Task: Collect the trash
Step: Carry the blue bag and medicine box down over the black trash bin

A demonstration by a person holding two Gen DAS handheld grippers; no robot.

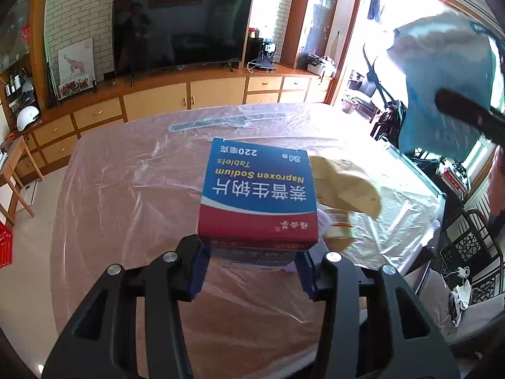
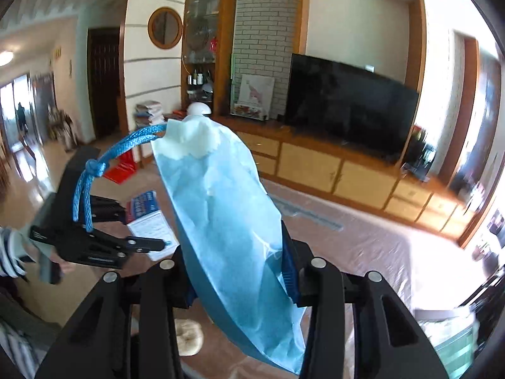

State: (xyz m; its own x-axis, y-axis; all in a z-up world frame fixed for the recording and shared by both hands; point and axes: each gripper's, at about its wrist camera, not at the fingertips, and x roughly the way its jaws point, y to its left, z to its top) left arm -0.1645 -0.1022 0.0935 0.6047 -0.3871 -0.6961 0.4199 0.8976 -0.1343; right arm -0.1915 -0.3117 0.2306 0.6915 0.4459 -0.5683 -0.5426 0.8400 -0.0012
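The left gripper [image 1: 252, 271] has its jaws closed on the near end of a flat blue-and-red cardboard medicine box printed "Naproxen Sodium Tablets" [image 1: 257, 194]. The box is lifted above the table covered in clear plastic sheeting over a pink cloth [image 1: 126, 189], over the middle of the table and nearer the right edge. Its long axis runs straight away from the gripper toward the far edge of the table, broad printed face up, red band nearest the fingers; the print reads upside down from the wrist camera.

Just right of the box, on the table, lies a crumpled tan paper wrapper [image 1: 344, 186] over a small clear packet whose contents cannot be made out.

The right gripper [image 2: 240, 281] has its jaws clamped on a light-blue paper bag with a blue cord handle [image 2: 227, 221]. The bag is held in the air, its long axis tilted, the mouth and white inner lining pointing up and away to the left, and the knotted cord looping further left. From the left wrist camera the same bag shows at upper right, above the right edge of the table.
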